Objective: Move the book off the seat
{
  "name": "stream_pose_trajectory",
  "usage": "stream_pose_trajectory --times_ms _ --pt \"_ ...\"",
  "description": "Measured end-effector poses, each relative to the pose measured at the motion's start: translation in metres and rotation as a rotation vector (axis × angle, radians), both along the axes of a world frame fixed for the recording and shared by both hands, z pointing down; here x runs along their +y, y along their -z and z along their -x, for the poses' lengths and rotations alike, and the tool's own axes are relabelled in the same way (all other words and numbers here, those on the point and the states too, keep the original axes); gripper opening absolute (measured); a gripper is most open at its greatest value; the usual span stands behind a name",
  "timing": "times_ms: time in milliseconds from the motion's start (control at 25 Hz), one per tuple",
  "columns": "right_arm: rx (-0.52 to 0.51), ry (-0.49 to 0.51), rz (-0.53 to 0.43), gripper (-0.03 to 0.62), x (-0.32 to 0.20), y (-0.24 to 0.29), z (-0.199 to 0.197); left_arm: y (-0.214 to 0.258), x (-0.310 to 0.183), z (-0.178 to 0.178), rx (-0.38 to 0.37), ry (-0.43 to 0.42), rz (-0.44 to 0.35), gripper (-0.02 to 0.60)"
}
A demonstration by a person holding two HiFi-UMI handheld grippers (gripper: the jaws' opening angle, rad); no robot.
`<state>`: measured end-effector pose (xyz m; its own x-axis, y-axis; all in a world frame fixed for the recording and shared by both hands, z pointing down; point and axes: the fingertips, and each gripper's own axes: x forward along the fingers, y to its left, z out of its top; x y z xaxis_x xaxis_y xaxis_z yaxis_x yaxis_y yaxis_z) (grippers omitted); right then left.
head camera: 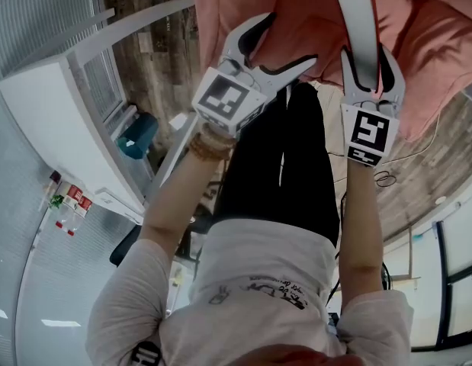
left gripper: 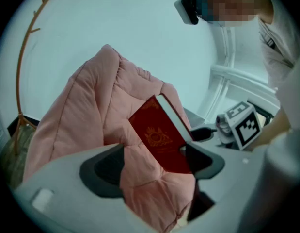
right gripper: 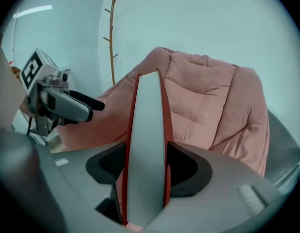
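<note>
Red-covered, with pale page edges (and a gold crest on the front), the book (left gripper: 162,140) is clamped between my right tongs (right gripper: 148,165), held up before the pink padded seat (right gripper: 213,101). My left tongs (left gripper: 153,166) gape wide, holding nothing.
</note>
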<state>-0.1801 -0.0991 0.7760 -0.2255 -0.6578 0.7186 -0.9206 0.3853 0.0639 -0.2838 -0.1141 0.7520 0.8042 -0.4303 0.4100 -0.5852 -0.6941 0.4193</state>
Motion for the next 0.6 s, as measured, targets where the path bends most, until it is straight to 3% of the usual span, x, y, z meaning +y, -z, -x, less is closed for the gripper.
stream_pose_trajectory --times_ms 280,600 --pt "-0.185 0.028 -0.047 0.262 0.001 0.098 0.002 0.056 -0.017 -0.02 0.089 -0.065 -0.027 0.4" --pt "-0.471 0.068 -0.052 0.262 0.014 0.206 0.003 0.141 -0.03 -0.036 0.218 -0.129 -0.023 0.397"
